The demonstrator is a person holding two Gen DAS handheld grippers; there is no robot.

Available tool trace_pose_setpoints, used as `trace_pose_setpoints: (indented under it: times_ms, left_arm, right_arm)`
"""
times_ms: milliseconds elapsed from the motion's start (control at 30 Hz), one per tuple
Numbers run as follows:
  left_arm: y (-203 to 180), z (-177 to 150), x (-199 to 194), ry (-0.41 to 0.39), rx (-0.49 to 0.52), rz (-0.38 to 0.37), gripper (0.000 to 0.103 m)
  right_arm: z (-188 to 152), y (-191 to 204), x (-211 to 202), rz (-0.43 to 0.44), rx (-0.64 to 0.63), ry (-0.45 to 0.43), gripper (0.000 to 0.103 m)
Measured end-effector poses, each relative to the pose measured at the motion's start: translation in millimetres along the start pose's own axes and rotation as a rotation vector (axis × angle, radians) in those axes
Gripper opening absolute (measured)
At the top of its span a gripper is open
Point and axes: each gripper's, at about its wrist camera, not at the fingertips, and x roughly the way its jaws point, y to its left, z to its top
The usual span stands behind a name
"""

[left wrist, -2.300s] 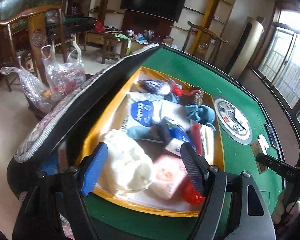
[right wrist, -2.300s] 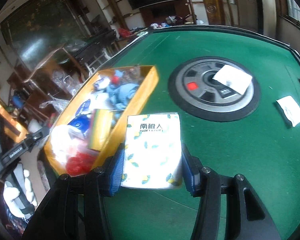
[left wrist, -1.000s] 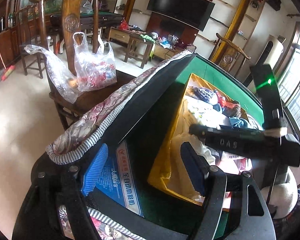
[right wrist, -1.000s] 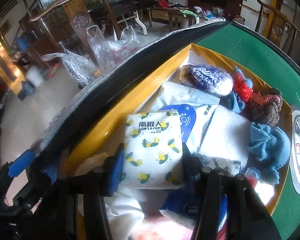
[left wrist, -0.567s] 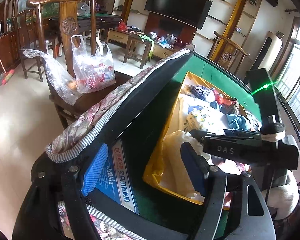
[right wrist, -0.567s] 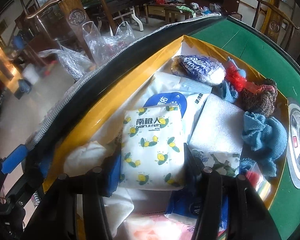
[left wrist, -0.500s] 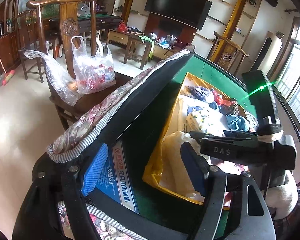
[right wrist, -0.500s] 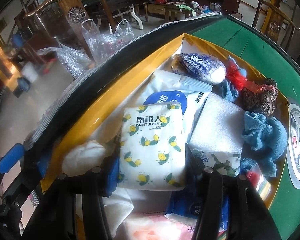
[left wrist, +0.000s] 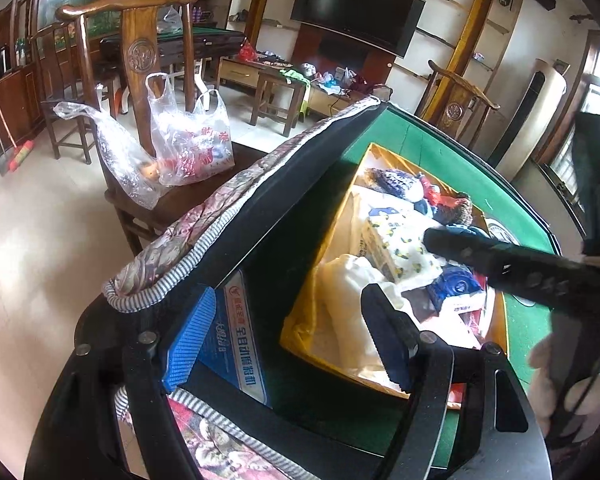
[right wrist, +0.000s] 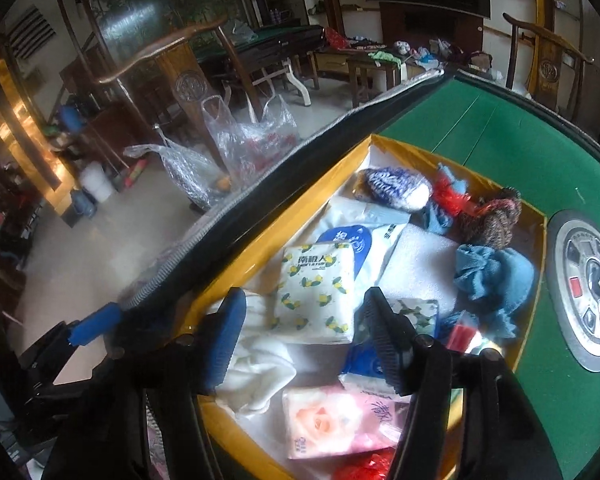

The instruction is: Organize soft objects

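A yellow box (right wrist: 284,216) on the green table holds several soft things. A white tissue pack with lemon print (right wrist: 318,294) lies in it on a white and blue pack (right wrist: 364,236), free of my right gripper (right wrist: 304,336), which is open just above and behind it. A white cloth (right wrist: 256,356), a pink rose tissue pack (right wrist: 328,420), a blue cloth (right wrist: 492,276) and a knitted piece (right wrist: 492,216) also lie inside. My left gripper (left wrist: 288,336) is open and empty at the table's left edge, beside the box (left wrist: 320,264). The lemon pack shows there too (left wrist: 400,248).
A padded table rim with a floral striped cover (left wrist: 204,224) runs along the box's left side. A blue printed card (left wrist: 236,340) sits between my left fingers. A round dial panel (right wrist: 588,292) is set in the table. A wooden chair with plastic bags (left wrist: 188,148) stands left of the table.
My right gripper opened and let go of the lemon tissue pack, which now lies in the box; the gripper drew back a little. The left gripper barely moved.
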Motion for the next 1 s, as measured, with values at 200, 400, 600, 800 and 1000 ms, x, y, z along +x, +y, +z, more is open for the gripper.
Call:
trace_pose_setpoints:
  times_ms: [200,400,600,800,1000]
  left_arm:
    - [-10,-1,-11,-0.022,0.024,0.005,0.075]
    - [-36,-5,-17,-0.033,0.075,-0.004,0.075]
    - [-75,-14,-55,-0.24,0.091,-0.019,0.075]
    - [-97,-28,-116,-0.548,0.048,0.023,0.103]
    - [-115,-34,-151,-0.687,0.022,0.087,0.103]
  right_arm:
    - [-20,-38,-42,-0.081,0.038,-0.105,0.062]
    - [-69,-97,-64,-0.19,0.131,-0.116,0.063]
    - [-122,-129,-93,-0.268,0.173,-0.146,0.063]
    - [-150,-131,-123,-0.299,0.153,-0.227,0.064]
    - [-161,-126,-138,-0.262,0.142,-0.282,0.065]
